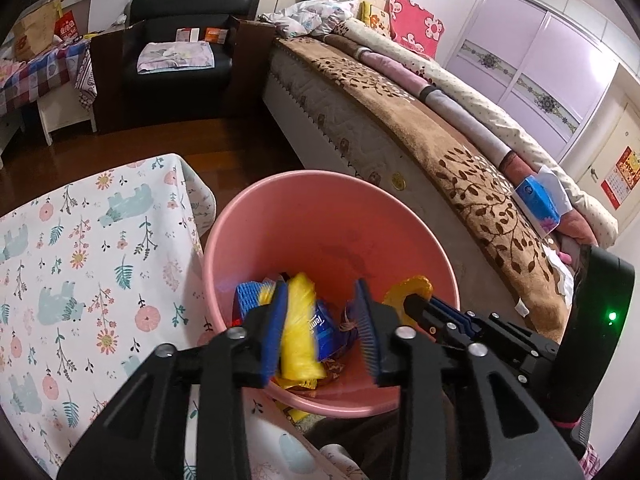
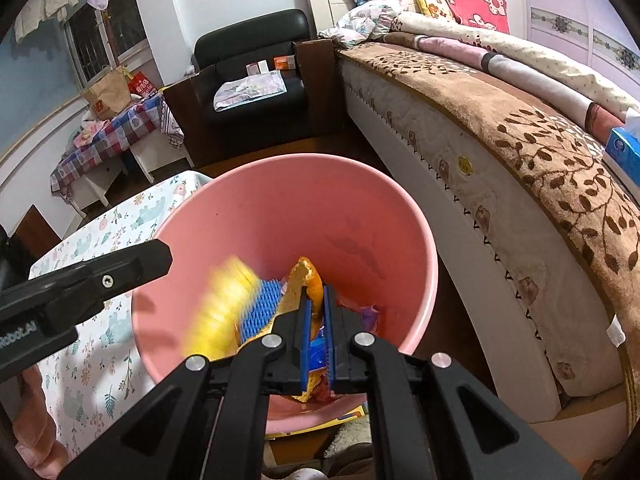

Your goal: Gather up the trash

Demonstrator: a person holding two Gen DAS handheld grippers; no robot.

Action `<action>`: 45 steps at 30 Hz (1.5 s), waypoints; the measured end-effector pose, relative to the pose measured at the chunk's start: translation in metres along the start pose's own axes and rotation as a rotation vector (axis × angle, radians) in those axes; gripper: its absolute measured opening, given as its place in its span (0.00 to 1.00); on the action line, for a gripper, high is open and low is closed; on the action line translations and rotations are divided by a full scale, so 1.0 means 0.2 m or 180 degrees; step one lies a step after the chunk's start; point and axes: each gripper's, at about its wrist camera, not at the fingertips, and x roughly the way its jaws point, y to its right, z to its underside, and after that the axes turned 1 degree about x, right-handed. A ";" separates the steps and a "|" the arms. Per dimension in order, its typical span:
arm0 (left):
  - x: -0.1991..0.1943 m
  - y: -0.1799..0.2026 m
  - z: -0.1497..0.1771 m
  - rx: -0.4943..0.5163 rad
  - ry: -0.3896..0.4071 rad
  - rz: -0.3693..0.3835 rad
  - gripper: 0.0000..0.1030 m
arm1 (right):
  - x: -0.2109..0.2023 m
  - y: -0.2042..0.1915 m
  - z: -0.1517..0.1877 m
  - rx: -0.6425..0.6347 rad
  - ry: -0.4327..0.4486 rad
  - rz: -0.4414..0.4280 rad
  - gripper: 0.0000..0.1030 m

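Both views come from fisheye cameras mounted on the hand-held grippers, each looking forward and steeply down along its own two black fingers, which fill the lower edge of the picture. The left wrist view sits close above the round pink plastic bin (image 1: 332, 216), with the table's white floral cloth (image 1: 80, 264) to its left and the long bed with a brown leaf-patterned blanket (image 1: 460, 168) running off to the right. The right wrist view hangs still nearer the same bin (image 2: 280, 216), slightly further right. Both share the bin's inside, the cloth, the bed and the black leather armchair (image 1: 188, 32) at the far wall.
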 end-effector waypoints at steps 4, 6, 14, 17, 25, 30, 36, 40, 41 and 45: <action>-0.01 0.01 0.00 0.0050 0.0003 -0.0003 0.41 | 0.01 0.00 -0.01 0.0010 -0.0010 0.0015 0.09; -0.02 0.02 0.00 0.0077 0.0006 0.0002 0.41 | 0.01 0.01 0.00 0.0021 -0.0006 0.0012 0.15; -0.05 0.02 0.03 0.0118 -0.0005 -0.0016 0.54 | -0.05 0.02 0.00 0.0080 0.0147 -0.0014 0.55; -0.07 0.02 0.04 0.0131 0.0002 -0.0021 0.54 | -0.07 0.02 0.01 0.0091 0.0167 -0.0025 0.58; -0.16 0.04 0.08 0.0211 0.0096 -0.0076 0.55 | -0.16 0.01 0.04 0.0118 0.0202 -0.0081 0.61; -0.24 0.04 0.13 0.0258 0.0210 -0.0251 0.55 | -0.23 -0.04 0.08 0.0054 0.0279 -0.0079 0.65; -0.33 0.01 0.18 0.0211 0.0320 -0.0503 0.55 | -0.30 -0.09 0.11 -0.0021 0.0360 -0.0052 0.65; -0.39 -0.01 0.20 0.0190 0.0412 -0.0600 0.53 | -0.35 -0.14 0.14 -0.0085 0.0417 0.0001 0.65; -0.41 -0.01 0.21 0.0191 0.0435 -0.0622 0.51 | -0.36 -0.15 0.14 -0.0106 0.0434 0.0027 0.65; -0.47 -0.01 0.23 0.0201 0.0522 -0.0702 0.49 | -0.40 -0.20 0.17 -0.0128 0.0512 0.0143 0.68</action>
